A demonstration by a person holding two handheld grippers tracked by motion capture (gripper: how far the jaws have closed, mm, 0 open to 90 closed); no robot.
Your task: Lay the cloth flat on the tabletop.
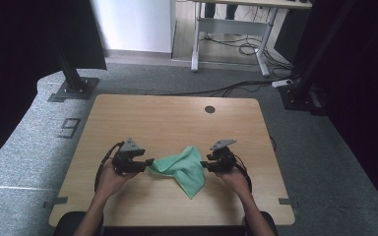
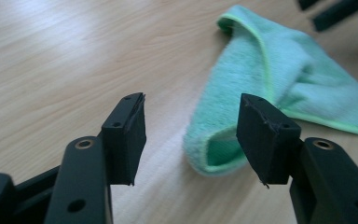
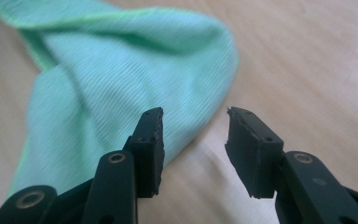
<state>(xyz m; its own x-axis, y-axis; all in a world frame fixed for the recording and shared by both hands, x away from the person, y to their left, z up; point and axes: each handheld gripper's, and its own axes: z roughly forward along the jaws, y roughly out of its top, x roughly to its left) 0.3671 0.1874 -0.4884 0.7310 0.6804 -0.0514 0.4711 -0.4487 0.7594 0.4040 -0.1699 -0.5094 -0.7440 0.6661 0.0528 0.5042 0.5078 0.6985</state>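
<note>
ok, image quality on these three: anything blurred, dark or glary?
High view: table evenly lit, corners fall to black, edges bend like a wide lens. Left gripper view: cloth soft at its far end, pale glare on the wood at top left, left claw sharp. Right gripper view: cloth blurred up close, right claw in focus, tabletop washed out at right.

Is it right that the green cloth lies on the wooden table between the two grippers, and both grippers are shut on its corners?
Not quite. The green cloth lies between them on the wooden table, but the left gripper and right gripper are open, holding nothing; each gripper view shows this.
</note>
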